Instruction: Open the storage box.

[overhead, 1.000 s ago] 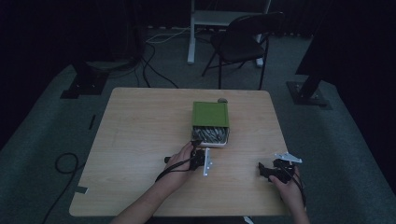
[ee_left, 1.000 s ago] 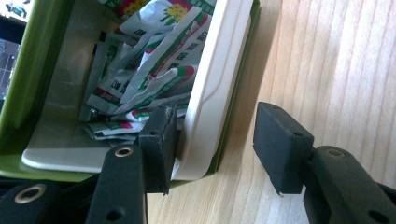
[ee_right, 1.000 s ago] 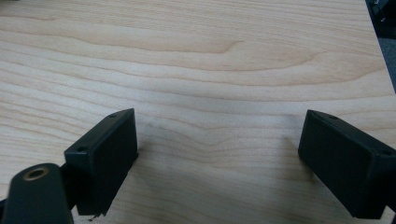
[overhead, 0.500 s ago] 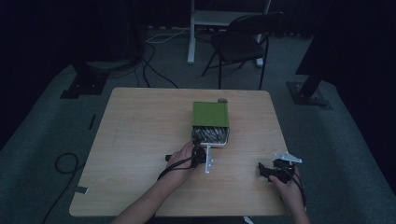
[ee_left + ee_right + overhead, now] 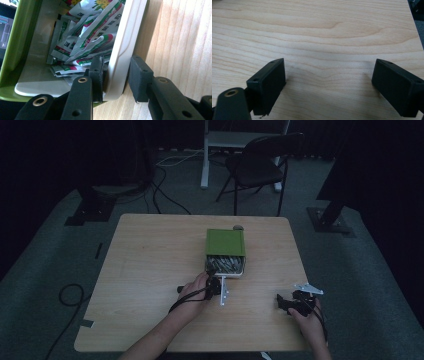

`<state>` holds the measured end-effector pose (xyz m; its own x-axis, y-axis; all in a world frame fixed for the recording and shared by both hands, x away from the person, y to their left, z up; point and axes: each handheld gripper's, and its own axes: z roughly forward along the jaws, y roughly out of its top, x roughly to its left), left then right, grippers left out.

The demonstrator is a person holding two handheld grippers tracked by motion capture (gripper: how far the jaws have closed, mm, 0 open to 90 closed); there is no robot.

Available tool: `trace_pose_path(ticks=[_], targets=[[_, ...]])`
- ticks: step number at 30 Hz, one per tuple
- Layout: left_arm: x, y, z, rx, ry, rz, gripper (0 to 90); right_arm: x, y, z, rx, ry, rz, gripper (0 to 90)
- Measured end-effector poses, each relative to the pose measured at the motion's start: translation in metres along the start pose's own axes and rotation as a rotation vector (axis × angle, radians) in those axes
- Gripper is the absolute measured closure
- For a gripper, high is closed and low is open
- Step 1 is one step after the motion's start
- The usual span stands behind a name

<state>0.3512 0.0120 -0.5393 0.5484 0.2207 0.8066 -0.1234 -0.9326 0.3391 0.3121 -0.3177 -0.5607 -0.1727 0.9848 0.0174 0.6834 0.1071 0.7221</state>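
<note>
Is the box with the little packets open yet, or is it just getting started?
Partly open: the white drawer already sticks out of the green box, showing packets. In hand: the left gripper has just closed on the drawer's front wall. Left: whatever follows; the right gripper waits open.

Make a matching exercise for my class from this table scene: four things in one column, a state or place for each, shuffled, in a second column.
Things:
1. left gripper
2. right gripper
3. white drawer front
4. sachets

States or places:
A. jaws wide apart over bare wood
B. piled inside the drawer
C. shut on the drawer front
D. pinched between two black pads

Pairs: 1-C, 2-A, 3-D, 4-B
</note>
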Motion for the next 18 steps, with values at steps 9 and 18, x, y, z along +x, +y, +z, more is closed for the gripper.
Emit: trace_pose_path(ticks=[9, 18], targets=[[-0.0014, 0.0010, -0.0040, 0.007, -0.006, 0.011, 68.1, 0.0000, 0.0000, 0.0000, 0.000, 0.000, 0.000, 11.4], [-0.0033, 0.0016, -0.0080, 0.004, -0.014, 0.014, 68.4, 0.0000, 0.0000, 0.0000, 0.000, 0.000, -0.001, 11.4]])
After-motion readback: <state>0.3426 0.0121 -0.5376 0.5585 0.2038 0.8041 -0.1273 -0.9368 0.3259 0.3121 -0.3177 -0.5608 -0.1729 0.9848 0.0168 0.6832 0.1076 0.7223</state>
